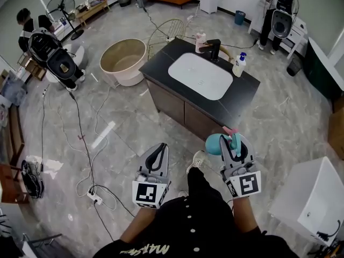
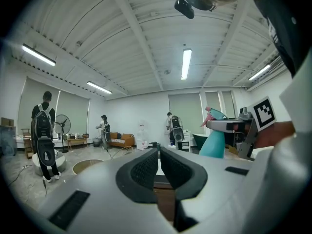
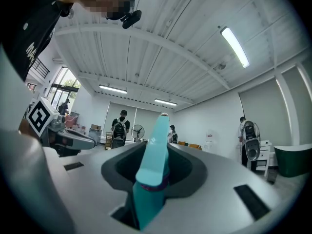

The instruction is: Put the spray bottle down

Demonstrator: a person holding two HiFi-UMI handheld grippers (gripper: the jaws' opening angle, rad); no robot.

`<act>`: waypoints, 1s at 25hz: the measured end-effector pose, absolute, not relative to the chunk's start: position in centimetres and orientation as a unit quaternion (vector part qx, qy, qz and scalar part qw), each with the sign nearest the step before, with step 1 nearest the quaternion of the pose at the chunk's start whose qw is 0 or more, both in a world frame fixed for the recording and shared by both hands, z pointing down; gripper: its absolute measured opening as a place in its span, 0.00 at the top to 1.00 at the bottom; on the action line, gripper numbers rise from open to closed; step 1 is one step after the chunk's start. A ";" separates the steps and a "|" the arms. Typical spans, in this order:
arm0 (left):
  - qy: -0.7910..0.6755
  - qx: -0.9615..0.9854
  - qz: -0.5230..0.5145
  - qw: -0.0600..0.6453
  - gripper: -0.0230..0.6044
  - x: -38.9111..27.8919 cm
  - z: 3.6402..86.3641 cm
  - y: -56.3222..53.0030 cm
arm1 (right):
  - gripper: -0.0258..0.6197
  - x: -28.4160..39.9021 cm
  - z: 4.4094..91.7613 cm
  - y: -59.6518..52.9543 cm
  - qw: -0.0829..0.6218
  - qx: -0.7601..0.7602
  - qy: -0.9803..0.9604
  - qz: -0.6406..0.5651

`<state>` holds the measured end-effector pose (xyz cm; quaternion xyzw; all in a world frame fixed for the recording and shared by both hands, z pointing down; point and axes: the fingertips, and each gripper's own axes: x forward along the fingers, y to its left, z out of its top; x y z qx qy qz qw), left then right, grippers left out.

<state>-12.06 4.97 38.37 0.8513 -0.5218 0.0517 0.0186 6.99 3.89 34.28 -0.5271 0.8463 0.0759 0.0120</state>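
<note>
A teal spray bottle point(image 1: 214, 143) with a pink trigger is held in my right gripper point(image 1: 233, 141), whose jaws are shut on its neck. In the right gripper view the bottle point(image 3: 155, 150) stands up between the dark pads point(image 3: 183, 172). The left gripper view shows the same bottle point(image 2: 215, 143) off to its right. My left gripper point(image 1: 159, 148) is beside the right one, shut with nothing in it, its pads point(image 2: 144, 172) close together. Both hang over the floor in front of a black vanity counter point(image 1: 242, 98) with a white sink point(image 1: 200, 75).
On the counter stand a black faucet point(image 1: 214, 49), a pink bottle point(image 1: 200, 42) and a white bottle point(image 1: 239, 65). A round beige tub point(image 1: 123, 61) sits left of the vanity, and a white box point(image 1: 312, 198) at the right. Cables and a power strip point(image 1: 95, 198) lie on the floor. People stand further back.
</note>
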 end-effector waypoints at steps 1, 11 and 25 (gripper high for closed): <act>-0.524 0.850 0.052 0.018 0.92 -12.1 38.4 3.8 | 0.79 7.0 34.3 2.7 0.013 -0.525 0.848 0.075; -0.543 0.839 0.042 0.003 0.92 -10.4 37.0 -10.2 | 0.79 7.7 33.3 -12.2 0.025 -0.494 0.865 0.088; -0.555 0.831 0.030 -0.018 0.92 -5.9 35.1 -25.2 | 0.79 10.8 32.5 -26.9 0.027 -0.468 0.878 0.096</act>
